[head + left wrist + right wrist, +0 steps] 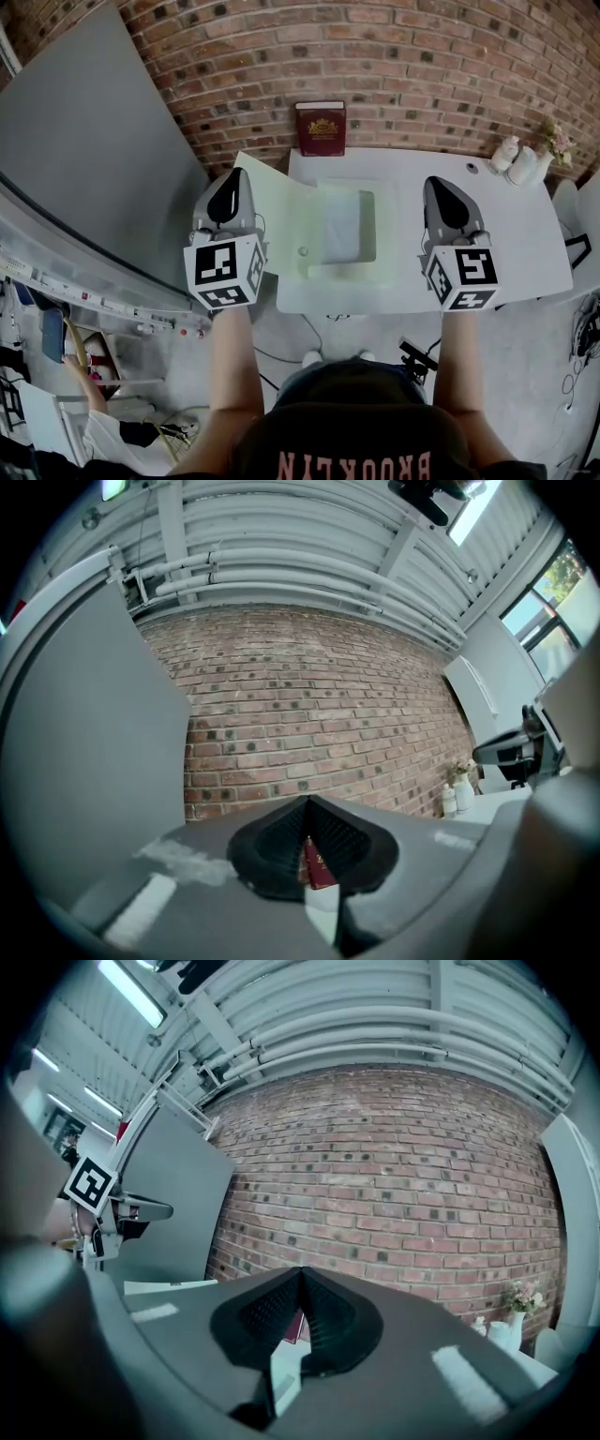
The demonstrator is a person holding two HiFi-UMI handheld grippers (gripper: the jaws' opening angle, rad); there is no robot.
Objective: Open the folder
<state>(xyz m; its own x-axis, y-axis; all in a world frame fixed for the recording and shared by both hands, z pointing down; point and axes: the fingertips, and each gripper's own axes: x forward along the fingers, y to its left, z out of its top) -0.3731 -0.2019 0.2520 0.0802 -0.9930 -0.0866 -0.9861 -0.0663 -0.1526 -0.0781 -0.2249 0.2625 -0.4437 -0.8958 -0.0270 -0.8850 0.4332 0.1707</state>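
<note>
Red book (pixel 321 128) upright against the brick wall, top centre. Small white bottles (pixel 506 153) and flowers (pixel 555 141) at the upper right corner of the white table (pixel 525 234). Grey panel (pixel 84 141) fills upper left. Folder (pixel 342 225): pale green, translucent, lying open at frame centre on the table, cover spread left past the table's edge. Left gripper (pixel 307 808) and right gripper (pixel 301 1274) flank it in the head view, jaws pressed together, holding nothing.

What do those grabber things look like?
The left gripper and right gripper are grey, with black ribbed pads tapering to a point. Each carries a white cube printed with black square markers. The person wears a dark top with reddish letters.
</note>
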